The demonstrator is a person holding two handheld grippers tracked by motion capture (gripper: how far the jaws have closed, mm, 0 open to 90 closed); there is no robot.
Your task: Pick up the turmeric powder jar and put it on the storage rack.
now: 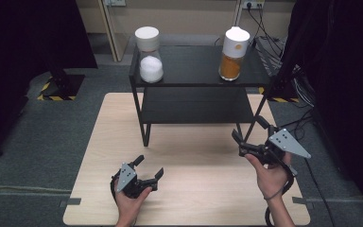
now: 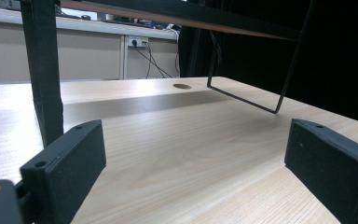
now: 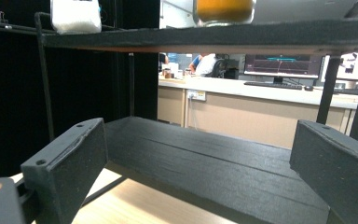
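Overhead, we logged the left gripper (image 1: 149,167) low over the near part of the wooden table (image 1: 203,189), held in the person's left hand (image 1: 131,204). Its jaws stood wide apart with nothing between them. Along that gripper's own view we saw bare wood grain between the two black jaws, a black upright leg (image 2: 44,70) of the shelf unit just beyond the left jaw, and a thin wire foot (image 2: 261,88) of the same unit farther off on the table.

We noted the right gripper (image 1: 250,133) near the right front corner of the black two-tier shelf (image 1: 196,111), held in the right hand (image 1: 270,177), grey three-cornered plate (image 1: 288,143) on top. Its jaws were also spread, gripping nothing. Its own view looked along the lower shelf board (image 3: 205,163), which ran between the jaws at about their height; we could not tell whether a jaw touched the frame.

On the top tier stood two jars, well apart from both grippers. We marked the jar of white powder (image 1: 150,55) at the left end, with a white lid, and the jar of orange powder (image 1: 233,48) at the right end, also capped white. Both stood upright. From the right gripper view we saw their bases above the top board: white contents (image 3: 75,16) at left, orange contents (image 3: 223,10) at right.
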